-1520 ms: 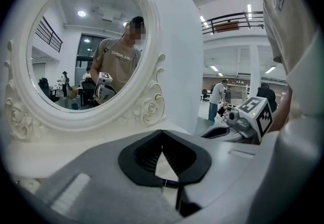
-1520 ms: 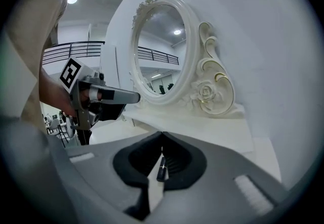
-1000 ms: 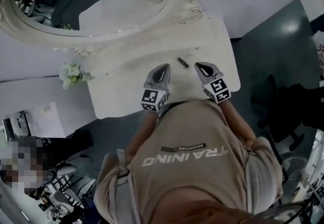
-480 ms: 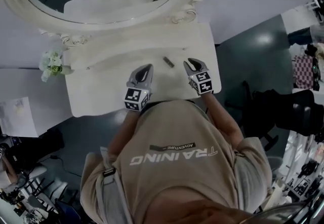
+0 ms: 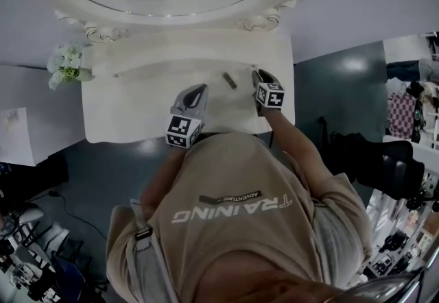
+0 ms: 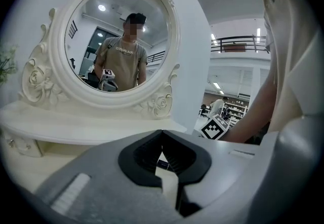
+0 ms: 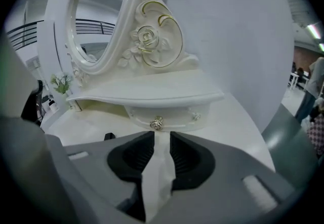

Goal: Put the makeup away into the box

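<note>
My left gripper (image 5: 197, 91) has its jaws together, empty; my right gripper (image 5: 259, 79) has them apart, empty. 1 dark makeup stick (image 5: 229, 80) lies on the tabletop (image 5: 137, 106) between them.

We see dim, even overhead light in the head view. Both gripper views bend at black-vignetted edges; the left gripper (image 6: 162, 133) looks slightly soft, possibly defocused.

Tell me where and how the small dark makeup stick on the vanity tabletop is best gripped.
Take the makeup stick across its middle, coming down from above. It lies flat and alone on the vanity tabletop, long and thin, so the jaws should probably close across its narrow width, square to its slanted length.
</note>
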Demonstrator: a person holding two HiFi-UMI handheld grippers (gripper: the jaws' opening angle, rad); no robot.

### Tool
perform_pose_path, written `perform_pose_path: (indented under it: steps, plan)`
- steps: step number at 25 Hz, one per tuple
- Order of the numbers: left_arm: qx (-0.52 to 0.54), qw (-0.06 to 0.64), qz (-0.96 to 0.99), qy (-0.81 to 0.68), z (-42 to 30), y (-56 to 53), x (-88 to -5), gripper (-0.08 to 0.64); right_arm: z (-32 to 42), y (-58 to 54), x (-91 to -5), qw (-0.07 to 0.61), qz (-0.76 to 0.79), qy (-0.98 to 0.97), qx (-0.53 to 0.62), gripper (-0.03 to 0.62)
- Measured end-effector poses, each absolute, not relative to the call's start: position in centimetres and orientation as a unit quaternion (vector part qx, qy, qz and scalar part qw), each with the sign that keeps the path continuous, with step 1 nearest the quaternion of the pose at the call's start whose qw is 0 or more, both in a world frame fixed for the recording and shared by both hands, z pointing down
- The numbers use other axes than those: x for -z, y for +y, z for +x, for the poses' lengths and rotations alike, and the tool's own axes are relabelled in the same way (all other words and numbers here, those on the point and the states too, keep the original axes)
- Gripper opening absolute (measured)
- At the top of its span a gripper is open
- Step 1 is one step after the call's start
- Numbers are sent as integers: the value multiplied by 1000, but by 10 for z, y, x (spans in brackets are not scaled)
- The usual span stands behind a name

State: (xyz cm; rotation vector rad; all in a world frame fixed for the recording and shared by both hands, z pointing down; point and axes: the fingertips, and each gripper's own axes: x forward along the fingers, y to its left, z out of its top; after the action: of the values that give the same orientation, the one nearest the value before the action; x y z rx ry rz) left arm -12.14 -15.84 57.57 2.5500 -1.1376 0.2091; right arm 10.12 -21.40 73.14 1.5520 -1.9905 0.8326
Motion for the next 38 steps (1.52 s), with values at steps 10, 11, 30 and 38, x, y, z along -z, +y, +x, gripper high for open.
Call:
perform_pose_path:
  steps: [10, 11, 30, 38]
  plan:
    - [-104, 171, 900, -388, -127, -152, -585, 6, 87, -239, -734, 261, 566, -732, -276, 120]
    - [-107, 170, 900, -386, -126, -151, -584, 6, 85, -241, -737, 265, 567, -727, -281, 120]
    - [-125, 155, 902, -384, -146, -137, -579, 6, 88, -218, -744, 266, 589, -704, -295, 112]
    - [-114, 170, 892, -402, -162, -128, -584, 6, 83, -203, -744, 265, 590, -703, -294, 112]
